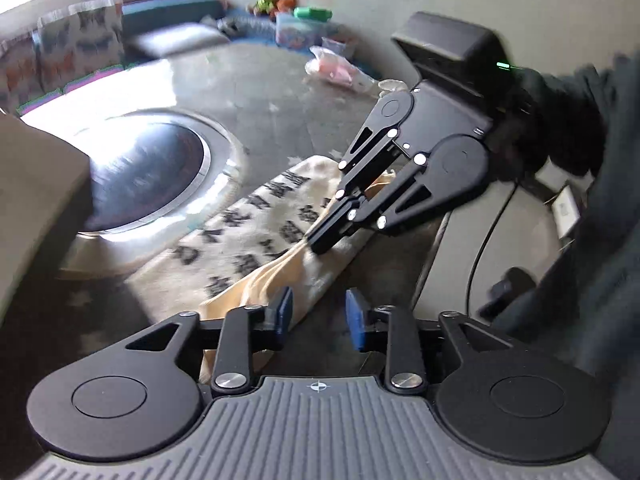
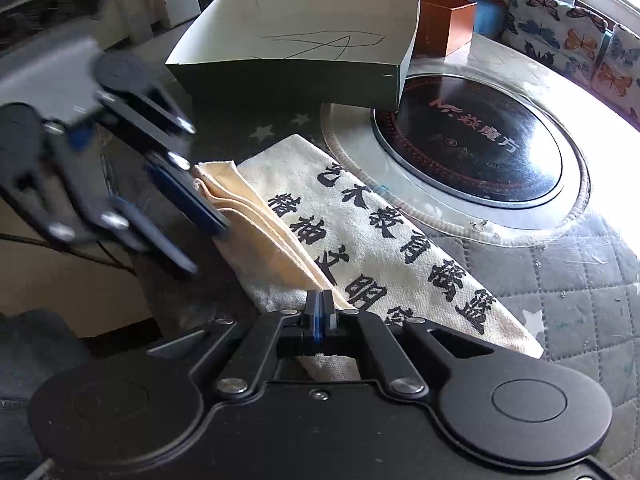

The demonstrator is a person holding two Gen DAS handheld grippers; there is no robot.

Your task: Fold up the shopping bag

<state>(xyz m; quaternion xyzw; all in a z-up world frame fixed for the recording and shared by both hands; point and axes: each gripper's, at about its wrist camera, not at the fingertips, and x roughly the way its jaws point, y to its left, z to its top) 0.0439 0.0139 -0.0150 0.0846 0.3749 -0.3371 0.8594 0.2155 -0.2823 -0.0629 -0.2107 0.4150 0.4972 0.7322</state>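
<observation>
2 grippers at the folded bag (image 2: 384, 248): right gripper (image 2: 319, 312) pinching its strap, left gripper (image 1: 320, 314) spread.

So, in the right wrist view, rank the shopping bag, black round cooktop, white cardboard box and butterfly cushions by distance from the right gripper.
1. Shopping bag, at the right gripper.
2. Black round cooktop, ahead right.
3. White cardboard box, far centre.
4. Butterfly cushions, far right, behind the table.

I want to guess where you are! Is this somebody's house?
Probably a home living or dining room: a round table with a built-in cooktop, butterfly-print cushions by the window, and toys piled on the floor.
</observation>
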